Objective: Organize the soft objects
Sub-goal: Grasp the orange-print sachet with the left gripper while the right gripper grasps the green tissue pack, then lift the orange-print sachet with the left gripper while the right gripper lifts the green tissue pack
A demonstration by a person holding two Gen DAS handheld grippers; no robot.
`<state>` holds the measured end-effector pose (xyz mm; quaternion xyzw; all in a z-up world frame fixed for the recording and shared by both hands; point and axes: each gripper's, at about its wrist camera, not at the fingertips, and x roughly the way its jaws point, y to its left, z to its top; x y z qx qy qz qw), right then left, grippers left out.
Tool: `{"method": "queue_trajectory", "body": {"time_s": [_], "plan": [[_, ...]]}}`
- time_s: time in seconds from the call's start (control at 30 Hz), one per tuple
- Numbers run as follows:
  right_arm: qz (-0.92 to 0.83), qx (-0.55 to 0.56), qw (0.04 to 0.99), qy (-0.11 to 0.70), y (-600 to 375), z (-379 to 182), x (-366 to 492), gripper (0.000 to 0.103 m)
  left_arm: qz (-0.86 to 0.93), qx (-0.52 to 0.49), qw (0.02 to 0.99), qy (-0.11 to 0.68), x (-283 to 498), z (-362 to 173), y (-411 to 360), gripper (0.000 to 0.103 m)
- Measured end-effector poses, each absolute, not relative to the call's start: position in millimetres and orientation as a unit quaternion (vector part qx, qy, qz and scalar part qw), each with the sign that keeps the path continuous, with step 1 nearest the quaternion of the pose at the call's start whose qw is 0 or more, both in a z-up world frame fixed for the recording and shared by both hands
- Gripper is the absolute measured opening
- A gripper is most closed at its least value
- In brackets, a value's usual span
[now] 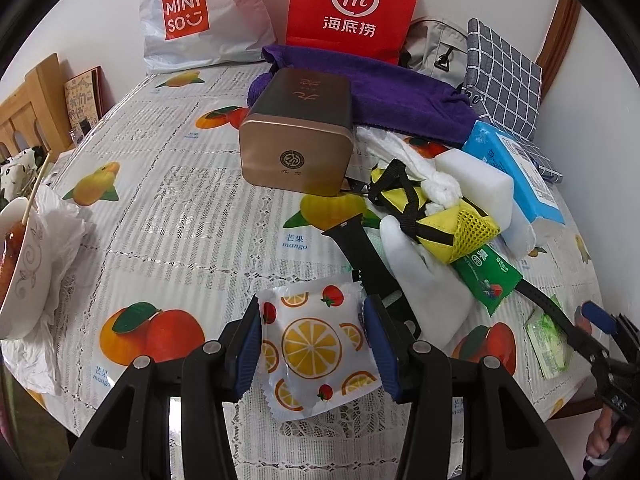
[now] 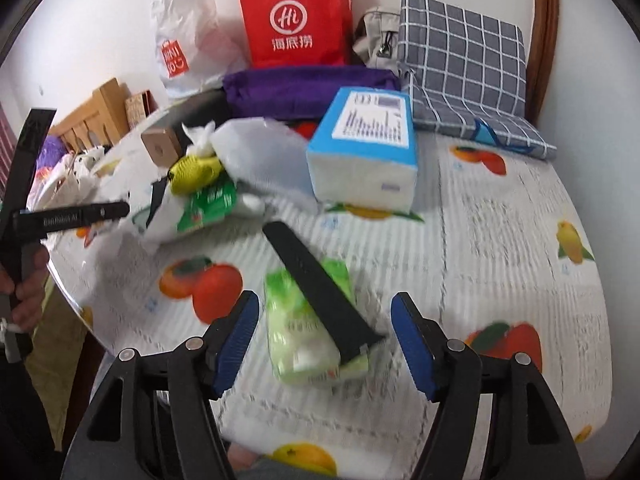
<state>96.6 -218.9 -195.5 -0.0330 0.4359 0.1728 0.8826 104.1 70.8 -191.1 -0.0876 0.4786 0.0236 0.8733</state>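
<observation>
Two tongs worked: the left tongs [image 1: 312, 344] pinched a fruit-print sachet [image 1: 316, 354], while the right tongs [image 2: 325, 342] stood spread around a green packet [image 2: 304, 328].

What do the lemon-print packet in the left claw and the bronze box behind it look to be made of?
Lemon-print packet: looks like thin glossy plastic film, with crimped zigzag ends and a puffy, creased body.
Bronze box: probably metal tin with a satin finish, judging by its soft sheen, rounded corners and stamped emblem; coated card can't be excluded.

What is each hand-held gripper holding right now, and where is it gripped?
The left hand-held gripper pinches the fruit-print packet by its two side edges. The right hand-held gripper holds nothing; its jaws stand open around the green tissue pack.
</observation>
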Motion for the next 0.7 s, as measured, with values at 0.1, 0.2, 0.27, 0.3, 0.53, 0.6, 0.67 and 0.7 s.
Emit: {"method": "queue_trajectory", "body": {"time_s": [0.1,0.2,0.27,0.3,0.53,0.6,0.67,0.7], "plan": [[0.169,-0.046,0.880,0.442,-211,-202,109,0.052,0.021,-0.089,0.872,0.481,107,-194,71,0.047],[0.173,-0.065,0.872,0.454,-203,-211,114,0.033,0.018,-0.092,0.870,0.484,110,-196,71,0.047],[0.168,-0.090,0.871,0.453,-196,-218,115,0.033,0.014,-0.093,0.869,0.486,112,-199,71,0.047],[0.168,-0.097,0.873,0.448,-194,-218,115,0.034,0.012,-0.094,0.868,0.487,113,-201,71,0.047],[0.174,-0.038,0.865,0.469,-204,-226,135,0.040,0.004,-0.102,0.864,0.494,120,-210,75,0.047],[0.178,-0.033,0.864,0.471,-202,-228,140,0.040,0.002,-0.106,0.864,0.492,121,-210,78,0.047],[0.177,-0.052,0.865,0.466,-194,-228,141,0.034,0.002,-0.108,0.864,0.491,123,-210,81,0.047],[0.175,-0.059,0.866,0.465,-191,-228,142,0.033,0.001,-0.109,0.864,0.491,123,-210,82,0.047]]}}
